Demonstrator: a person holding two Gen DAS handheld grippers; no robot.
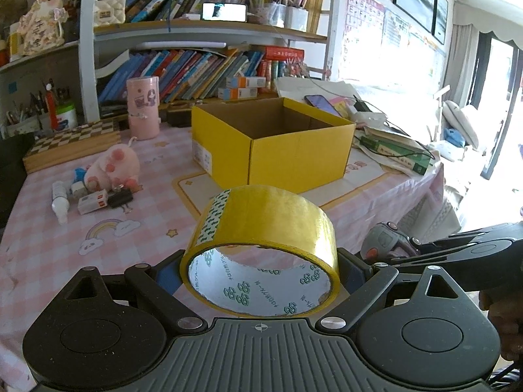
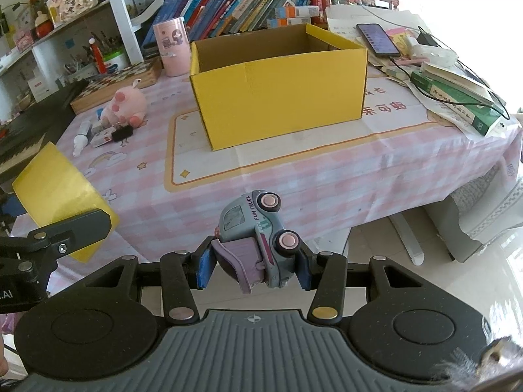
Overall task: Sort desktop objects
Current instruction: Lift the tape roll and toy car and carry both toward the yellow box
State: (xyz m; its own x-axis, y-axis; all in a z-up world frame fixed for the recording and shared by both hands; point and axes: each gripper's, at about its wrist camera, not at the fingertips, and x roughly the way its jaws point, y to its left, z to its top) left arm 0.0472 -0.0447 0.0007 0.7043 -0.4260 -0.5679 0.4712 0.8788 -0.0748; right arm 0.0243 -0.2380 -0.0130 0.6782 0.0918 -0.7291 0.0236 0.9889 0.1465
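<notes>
Low in the frame, the left gripper (image 1: 260, 271) has its jaws clamped on a yellow tape roll (image 1: 261, 248); the right gripper (image 2: 255, 269) likewise pinches a toy truck (image 2: 258, 241). Both hang above the table (image 2: 327, 176) edge. Farther up, center frame, the open yellow box (image 2: 278, 98) stands on the table.

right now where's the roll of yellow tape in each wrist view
Left wrist view: the yellow tape roll sits bottom centre, clamped in the left gripper, hole toward the camera.
Right wrist view: the same roll shows at the left edge, side-on, with the left gripper's finger across it.
Shared landmark: the open yellow box on the pink checked tablecloth, beyond the roll in both.
</notes>
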